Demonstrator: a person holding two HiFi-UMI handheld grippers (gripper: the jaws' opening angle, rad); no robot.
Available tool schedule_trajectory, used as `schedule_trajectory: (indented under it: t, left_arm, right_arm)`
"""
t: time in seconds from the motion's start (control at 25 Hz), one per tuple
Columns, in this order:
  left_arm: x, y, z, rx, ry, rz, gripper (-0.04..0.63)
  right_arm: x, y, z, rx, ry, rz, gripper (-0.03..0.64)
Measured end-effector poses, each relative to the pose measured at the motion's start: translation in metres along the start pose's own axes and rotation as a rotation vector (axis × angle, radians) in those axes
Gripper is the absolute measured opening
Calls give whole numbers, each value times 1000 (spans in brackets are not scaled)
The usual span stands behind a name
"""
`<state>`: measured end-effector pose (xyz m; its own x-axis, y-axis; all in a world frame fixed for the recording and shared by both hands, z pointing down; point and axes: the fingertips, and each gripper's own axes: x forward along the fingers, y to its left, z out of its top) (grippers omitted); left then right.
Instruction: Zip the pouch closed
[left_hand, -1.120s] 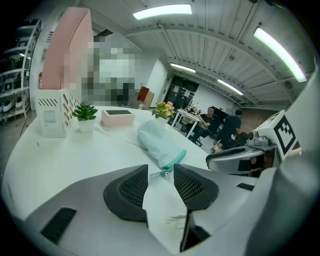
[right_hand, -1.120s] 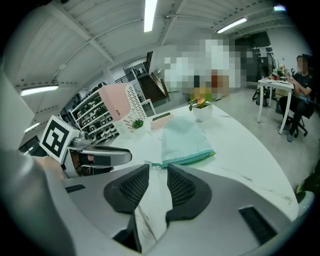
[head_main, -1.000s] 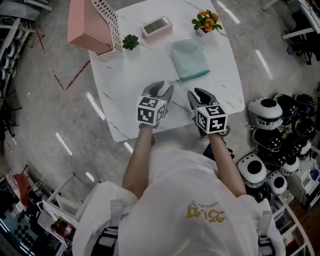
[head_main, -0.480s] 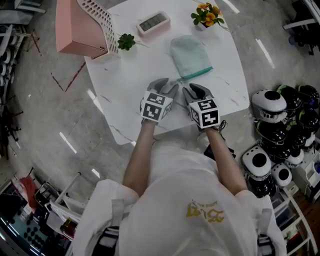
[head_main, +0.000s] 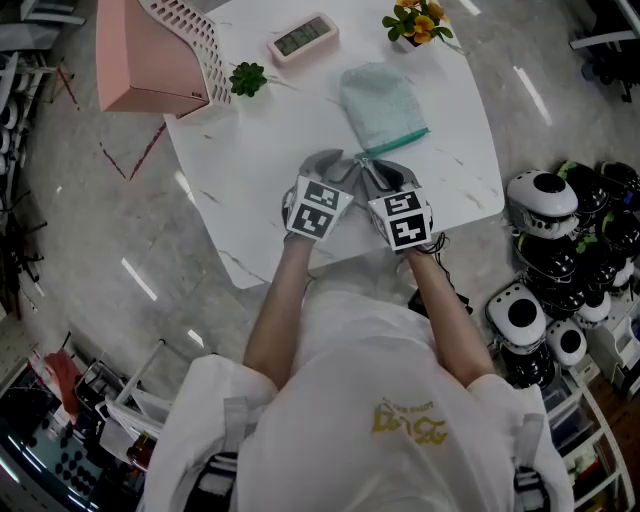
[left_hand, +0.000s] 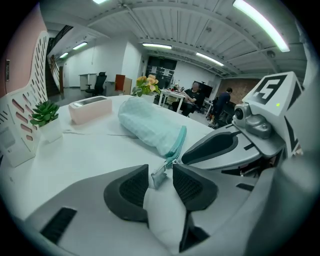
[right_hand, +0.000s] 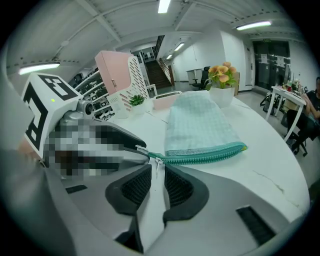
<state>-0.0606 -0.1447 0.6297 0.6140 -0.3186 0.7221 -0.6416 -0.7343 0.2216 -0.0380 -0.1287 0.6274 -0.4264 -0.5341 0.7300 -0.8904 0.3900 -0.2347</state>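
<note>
A pale green mesh pouch (head_main: 380, 100) lies on the white table (head_main: 250, 150), its teal zipper (head_main: 398, 143) along the near edge. My left gripper (head_main: 338, 166) is at the zipper's left end; in the left gripper view the fabric end tab (left_hand: 159, 175) sits between its closing jaws (left_hand: 161, 176), with gaps on both sides. My right gripper (head_main: 378, 173) is right beside it. The thin white zipper pull (right_hand: 155, 167) stands between the right gripper's (right_hand: 157, 174) closing jaws, and the pads are not pressing on it. The pouch (right_hand: 200, 125) stretches away beyond.
A pink file holder (head_main: 150, 50) stands at the table's far left, with a small green plant (head_main: 246, 77), a pink clock (head_main: 301, 37) and a flower pot (head_main: 417, 20) along the back. White robot heads (head_main: 545, 200) crowd the floor at the right.
Both grippers have moved away from the person and down to the near left end of the pouch's zipper, drawing closer together. The right jaws have narrowed.
</note>
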Motion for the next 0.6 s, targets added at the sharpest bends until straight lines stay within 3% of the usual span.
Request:
schedule_trajectory:
  t: [0.4,0.6]
  left_arm:
    - [10,-12,6,76,-1,-28,63]
    - [12,-18,2,134,24,-36,41]
  right_arm:
    - [4,-1,-2,-45,20,-12,61]
    - [4,-5,-3,-43,33,-41,37]
